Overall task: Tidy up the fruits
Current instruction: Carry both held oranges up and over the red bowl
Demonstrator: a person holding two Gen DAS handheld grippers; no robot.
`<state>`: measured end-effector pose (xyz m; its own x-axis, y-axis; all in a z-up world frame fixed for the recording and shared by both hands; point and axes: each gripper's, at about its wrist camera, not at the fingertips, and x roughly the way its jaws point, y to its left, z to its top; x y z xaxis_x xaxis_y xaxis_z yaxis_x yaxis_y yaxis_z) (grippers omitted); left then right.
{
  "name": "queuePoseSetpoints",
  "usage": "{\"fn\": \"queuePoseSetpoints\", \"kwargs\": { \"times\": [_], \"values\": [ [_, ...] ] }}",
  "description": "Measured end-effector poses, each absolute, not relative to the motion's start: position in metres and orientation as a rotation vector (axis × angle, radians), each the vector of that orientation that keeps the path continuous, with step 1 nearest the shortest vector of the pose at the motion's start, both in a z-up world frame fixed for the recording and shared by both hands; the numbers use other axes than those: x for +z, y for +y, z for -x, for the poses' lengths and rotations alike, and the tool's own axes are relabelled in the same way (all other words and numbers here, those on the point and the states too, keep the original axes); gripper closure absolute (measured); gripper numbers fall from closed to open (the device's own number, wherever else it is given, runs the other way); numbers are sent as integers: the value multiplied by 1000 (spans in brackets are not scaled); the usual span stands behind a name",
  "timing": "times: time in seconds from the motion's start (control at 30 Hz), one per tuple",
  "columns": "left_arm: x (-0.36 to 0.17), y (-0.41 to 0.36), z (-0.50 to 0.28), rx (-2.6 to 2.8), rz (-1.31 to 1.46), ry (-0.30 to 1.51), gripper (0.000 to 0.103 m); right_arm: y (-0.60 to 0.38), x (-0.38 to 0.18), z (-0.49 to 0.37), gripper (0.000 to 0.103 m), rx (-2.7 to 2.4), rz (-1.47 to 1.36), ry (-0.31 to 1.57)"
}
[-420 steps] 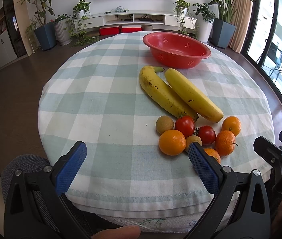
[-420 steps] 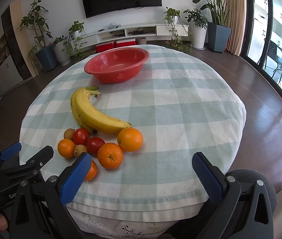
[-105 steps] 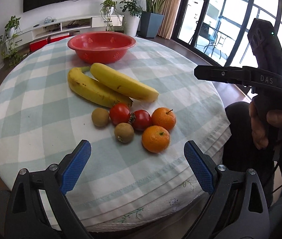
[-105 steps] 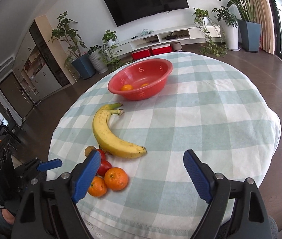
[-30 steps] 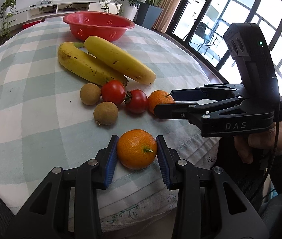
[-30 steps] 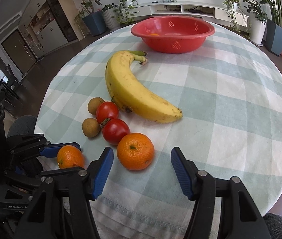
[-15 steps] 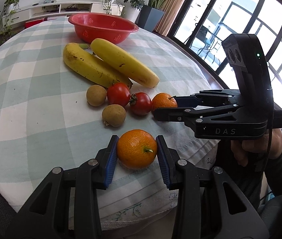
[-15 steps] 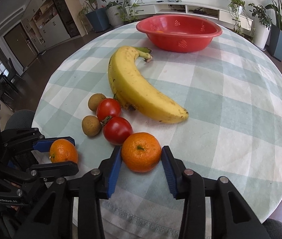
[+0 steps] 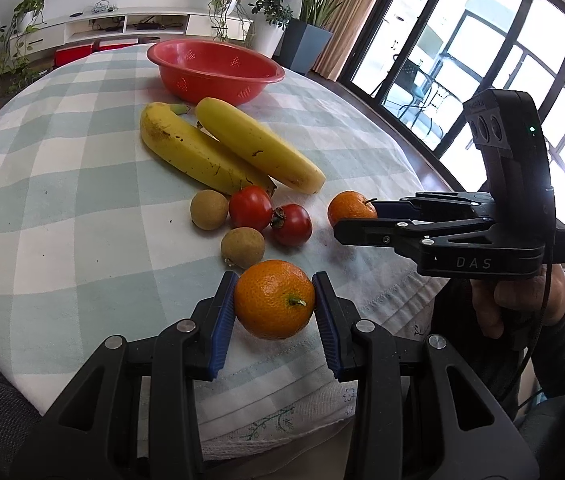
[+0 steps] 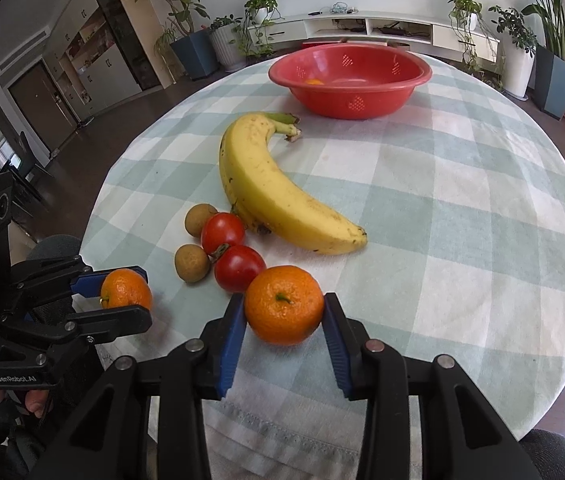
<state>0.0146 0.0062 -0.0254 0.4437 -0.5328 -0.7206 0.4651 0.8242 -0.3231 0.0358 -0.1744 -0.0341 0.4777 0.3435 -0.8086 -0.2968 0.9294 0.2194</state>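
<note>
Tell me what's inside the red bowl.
In the right wrist view, the red bowl shows one orange fruit low against its near left wall. The near wall hides the rest of the floor there. In the left wrist view, the wall hides the inside altogether.

Looked from each gripper forward and down, close over the near edge of the round table in green-and-white checked cloth [image 9: 62, 184]. Faced the far red plastic bowl [image 9: 218, 68] [image 10: 348, 80]. Shared the two yellow bananas [image 9: 218, 152] [image 10: 278, 196], left view from left, right from right.
</note>
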Motion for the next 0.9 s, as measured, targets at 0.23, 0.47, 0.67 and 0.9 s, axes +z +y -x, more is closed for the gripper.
{"fn": "queuePoseSetpoints", "kwargs": {
  "times": [0.23,0.47,0.67,0.9],
  "values": [
    [-6,18,-20,-617,94,890,68,-191,-8,-39,62,383,-97,951],
    [32,36,-52,-635,119,842,68,-210,24,-62,62,334,-77,884],
    [70,35,-97,-637,57,783,68,-222,58,-92,62,315,-67,801],
    [107,18,-180,-617,-26,744,68,-228,84,-137,62,309,-53,749]
  ]
}}
